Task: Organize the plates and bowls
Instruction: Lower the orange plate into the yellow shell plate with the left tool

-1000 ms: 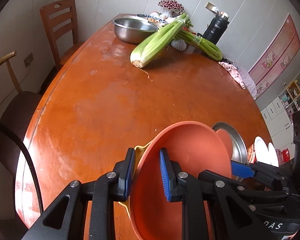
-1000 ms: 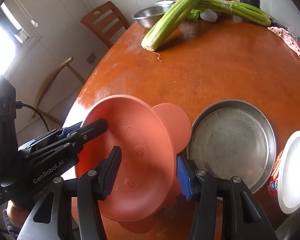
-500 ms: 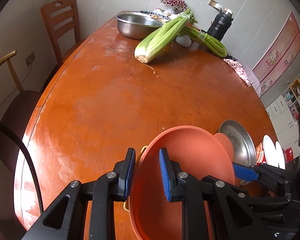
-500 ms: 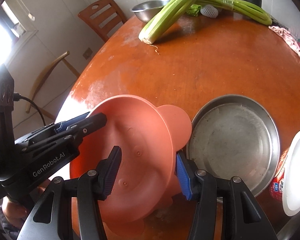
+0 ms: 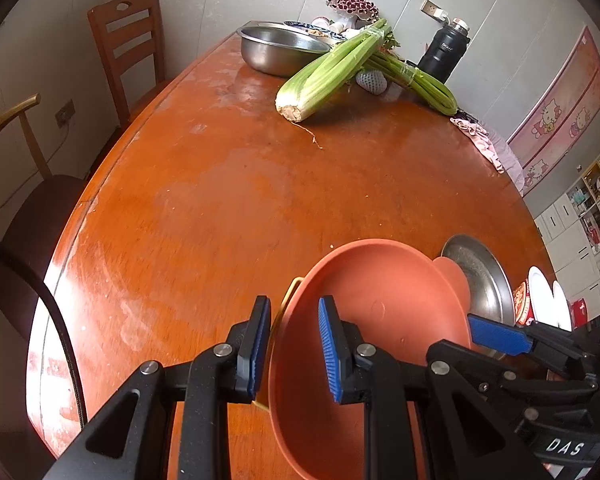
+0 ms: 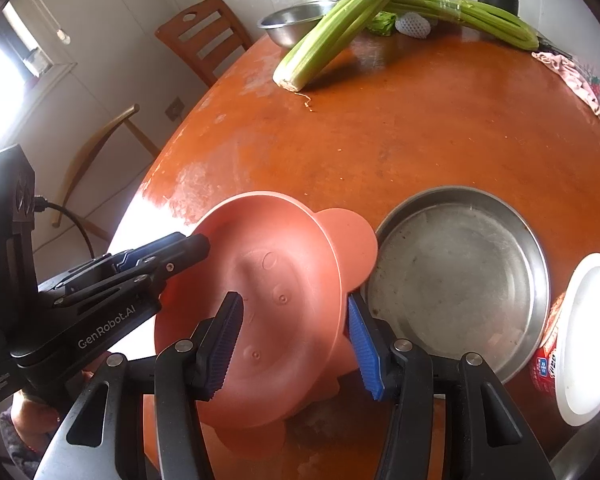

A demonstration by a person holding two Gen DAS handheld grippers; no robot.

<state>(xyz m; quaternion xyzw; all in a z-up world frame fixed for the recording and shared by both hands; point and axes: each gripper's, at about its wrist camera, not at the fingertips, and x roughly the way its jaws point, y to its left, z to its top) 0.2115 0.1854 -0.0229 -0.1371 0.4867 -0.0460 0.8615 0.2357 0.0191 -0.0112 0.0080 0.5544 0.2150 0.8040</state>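
Left wrist view: left gripper (image 5: 292, 344) pinches the near rim of the orange bowl (image 5: 384, 320), tilted above the table (image 5: 220, 200), with a yellow rim showing behind it. Right gripper (image 6: 296, 340) straddles the far rim, pads seemingly gripping. Step looks like lifting the bowl for stacking; next needs a level carry toward the steel plate (image 6: 456, 280). Right wrist view alone shows the white plate (image 6: 588, 340) clearly and the bowl's round ear.

Celery (image 5: 332, 72), black flask (image 5: 444, 56) (far end), wooden chair (image 5: 128, 48)
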